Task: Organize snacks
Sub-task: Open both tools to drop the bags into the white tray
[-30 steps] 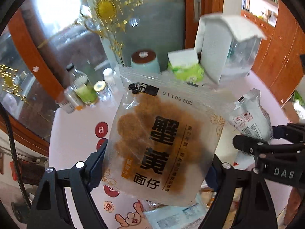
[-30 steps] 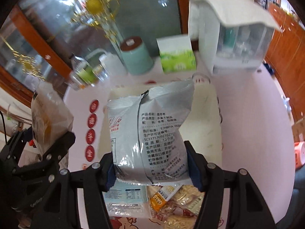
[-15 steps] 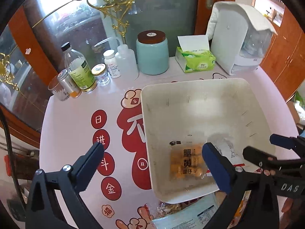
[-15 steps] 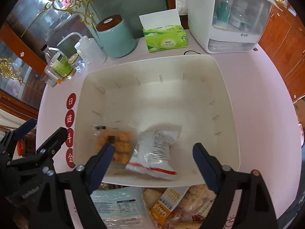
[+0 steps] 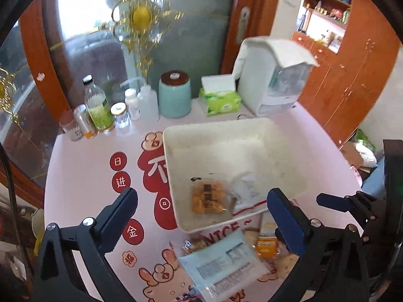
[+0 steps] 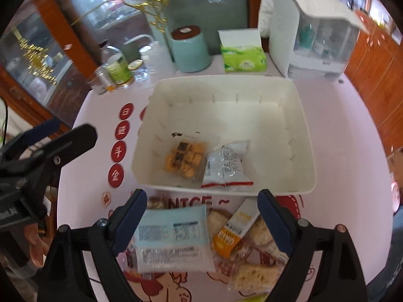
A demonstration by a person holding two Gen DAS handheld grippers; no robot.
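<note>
Both claws gape wide and hold nothing: the left gripper [image 5: 202, 212] at lower centre, the right gripper [image 6: 202, 205] likewise. In the white bin [image 6: 306, 136] mid-frame, an orange snack [image 6: 185, 159] touches a white packet [image 6: 225, 167]. More snacks [image 6: 173, 236] lie below it

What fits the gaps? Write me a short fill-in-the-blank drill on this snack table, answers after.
1. The white plastic bin holds ____ snack packets.
2. The clear packet of orange crackers lies to the ____ of the white packet with a red stripe in the right wrist view.
3. The pale blue flat packet lies ____ the bin.
4. The teal jar has a ____ lid.

Answers: two; left; outside; brown
</note>
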